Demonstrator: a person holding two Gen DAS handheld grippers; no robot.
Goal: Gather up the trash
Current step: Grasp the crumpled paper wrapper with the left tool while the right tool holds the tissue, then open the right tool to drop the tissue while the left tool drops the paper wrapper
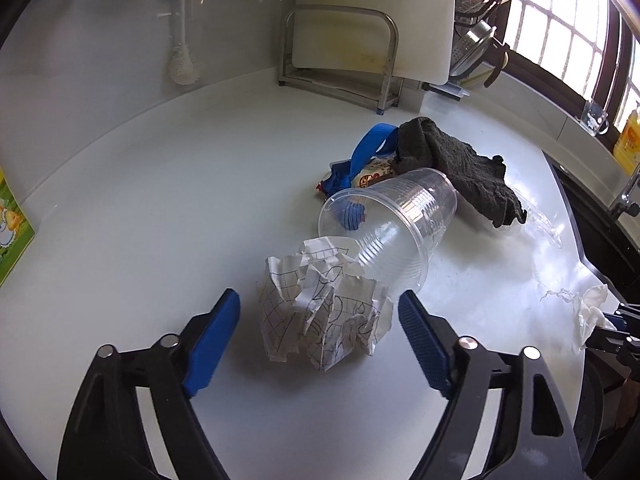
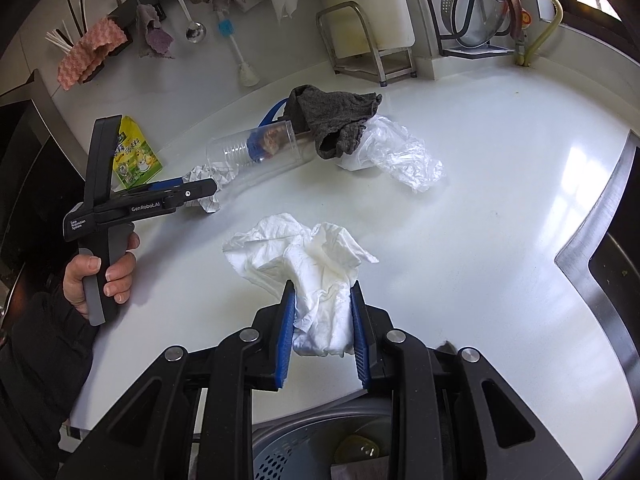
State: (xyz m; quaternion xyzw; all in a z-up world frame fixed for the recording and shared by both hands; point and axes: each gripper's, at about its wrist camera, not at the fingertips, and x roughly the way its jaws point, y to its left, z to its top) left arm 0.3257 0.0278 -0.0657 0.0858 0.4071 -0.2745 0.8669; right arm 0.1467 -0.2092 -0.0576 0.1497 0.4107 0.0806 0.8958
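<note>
Blue pads of the right gripper (image 2: pixel 323 322) press both sides of a crumpled white tissue (image 2: pixel 308 264), which bulges forward from the jaws above the white counter (image 2: pixel 500 184); a grey bin (image 2: pixel 320 436) sits below the counter edge, directly under this gripper. Left gripper (image 1: pixel 320 338): jaws apart, straddling a crumpled ball of gridded paper (image 1: pixel 324 312), with a visible gap between each pad and the paper; the paper rests on the counter. Clear plastic cup (image 1: pixel 394 224): lying on its side just behind the paper, its rim touching it, with a blue object inside. Behind the cup lie a snack wrapper (image 1: pixel 370 174) and a blue strap (image 1: pixel 370 142), partly covered by a dark grey cloth (image 1: pixel 460 164). In the right wrist view a clear plastic bag (image 2: pixel 400 152) lies beside the cloth, and a yellow-green packet (image 2: pixel 134 152) lies near the left gripper, which a hand (image 2: pixel 102 276) holds by its handle. Against the back wall stand a metal rack (image 1: pixel 340 60) with a white cutting board (image 1: pixel 380 20), and a bottle brush (image 1: pixel 182 40) hangs to its left.
</note>
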